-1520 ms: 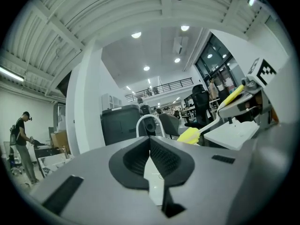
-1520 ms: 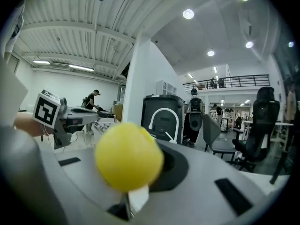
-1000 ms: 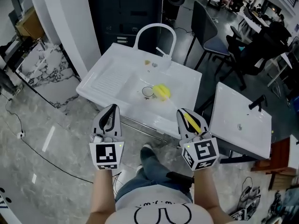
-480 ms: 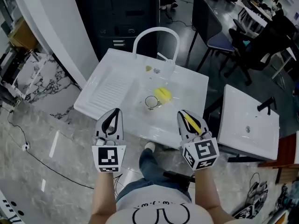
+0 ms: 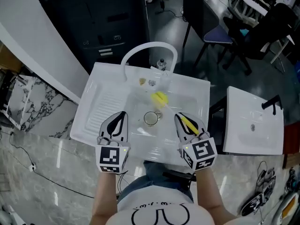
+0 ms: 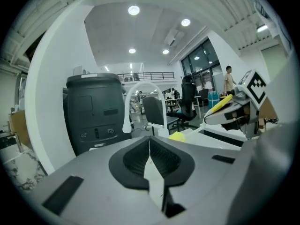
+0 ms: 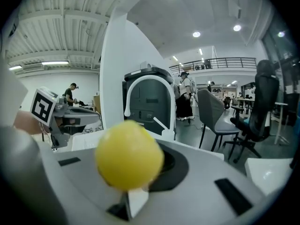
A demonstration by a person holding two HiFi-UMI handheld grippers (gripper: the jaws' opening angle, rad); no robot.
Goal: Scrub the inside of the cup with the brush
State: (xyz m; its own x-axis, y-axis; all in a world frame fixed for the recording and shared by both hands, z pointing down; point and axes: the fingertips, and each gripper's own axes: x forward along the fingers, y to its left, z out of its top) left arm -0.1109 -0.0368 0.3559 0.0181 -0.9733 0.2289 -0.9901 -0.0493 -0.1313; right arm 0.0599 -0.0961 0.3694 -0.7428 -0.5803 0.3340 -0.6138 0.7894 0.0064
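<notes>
My left gripper (image 5: 122, 114) has its fingers pressed together, empty. My right gripper (image 5: 180, 116) pinches the yellow plastic brush (image 5: 189, 123). I fear the unheld clear round cup (image 5: 151, 118) at mid-frame tips under scrubbing.

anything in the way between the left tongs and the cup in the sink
Nothing visible. The left tongs, shut and empty, face the cup across bare sink basin. The yellow lump lies beyond the cup; the right tongs hold the brush on the cup's other side.
</notes>
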